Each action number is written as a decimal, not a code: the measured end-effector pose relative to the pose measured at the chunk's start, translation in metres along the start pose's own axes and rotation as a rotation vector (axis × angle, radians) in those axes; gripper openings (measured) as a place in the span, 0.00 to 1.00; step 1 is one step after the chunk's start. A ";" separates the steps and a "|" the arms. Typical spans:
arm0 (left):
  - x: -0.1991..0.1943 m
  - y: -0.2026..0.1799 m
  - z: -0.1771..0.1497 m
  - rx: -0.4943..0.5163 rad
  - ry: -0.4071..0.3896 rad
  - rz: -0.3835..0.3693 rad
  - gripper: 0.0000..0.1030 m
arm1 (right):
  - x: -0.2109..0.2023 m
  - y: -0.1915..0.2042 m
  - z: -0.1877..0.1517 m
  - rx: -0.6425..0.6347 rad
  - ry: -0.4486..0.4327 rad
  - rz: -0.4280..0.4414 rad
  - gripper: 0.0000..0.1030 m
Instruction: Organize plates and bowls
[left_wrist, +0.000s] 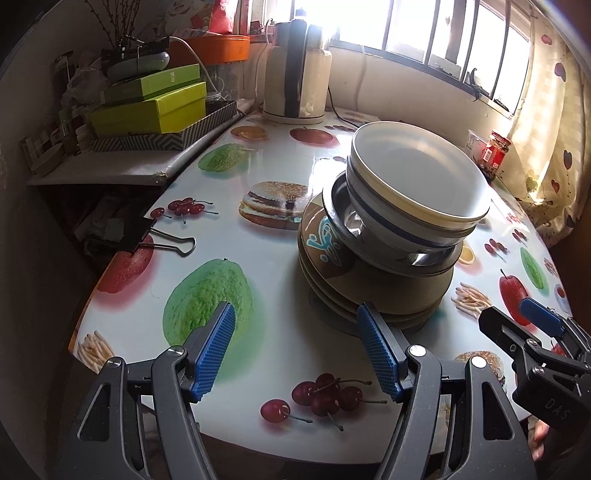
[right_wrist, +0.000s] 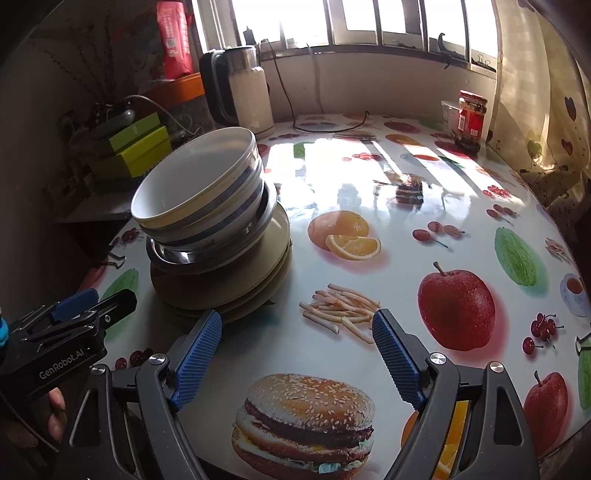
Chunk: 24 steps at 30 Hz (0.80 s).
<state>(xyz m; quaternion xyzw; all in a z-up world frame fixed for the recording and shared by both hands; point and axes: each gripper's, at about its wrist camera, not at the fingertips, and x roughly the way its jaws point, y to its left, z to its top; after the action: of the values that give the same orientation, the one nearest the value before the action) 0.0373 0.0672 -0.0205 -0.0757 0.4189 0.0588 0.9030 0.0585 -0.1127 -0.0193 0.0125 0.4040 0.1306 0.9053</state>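
One stack of dishes stands on the fruit-print table (left_wrist: 258, 266). On top are white bowls with blue bands (left_wrist: 417, 177) (right_wrist: 199, 181). Under them is a steel bowl (left_wrist: 388, 240) (right_wrist: 184, 254). Below that lie brown and tan plates (left_wrist: 354, 280) (right_wrist: 236, 273). My left gripper (left_wrist: 297, 325) is open and empty, just in front of the stack, its right finger near the plates' rim. My right gripper (right_wrist: 297, 328) is open and empty, to the right of the stack, over printed fries. Each gripper shows at the edge of the other's view.
An electric kettle (left_wrist: 295, 70) (right_wrist: 240, 96) stands at the table's back with its cord. A red-lidded jar (right_wrist: 471, 122) is at the far right. Green boxes (left_wrist: 147, 107) sit on a side shelf. A black binder clip (left_wrist: 147, 236) lies at the left table edge. A curtain (right_wrist: 546, 110) hangs at the right.
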 end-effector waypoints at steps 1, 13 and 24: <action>0.000 0.000 0.000 0.004 0.000 0.009 0.67 | 0.000 0.000 0.000 -0.001 -0.001 -0.001 0.82; 0.002 -0.007 -0.001 0.038 0.007 0.041 0.67 | 0.000 0.000 -0.002 0.008 0.004 0.001 0.82; 0.003 -0.009 -0.002 0.043 0.009 0.041 0.67 | 0.001 -0.002 -0.002 0.013 0.005 0.003 0.82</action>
<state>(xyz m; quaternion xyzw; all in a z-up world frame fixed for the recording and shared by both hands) 0.0389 0.0585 -0.0229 -0.0480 0.4257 0.0682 0.9010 0.0579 -0.1140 -0.0219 0.0185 0.4071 0.1294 0.9040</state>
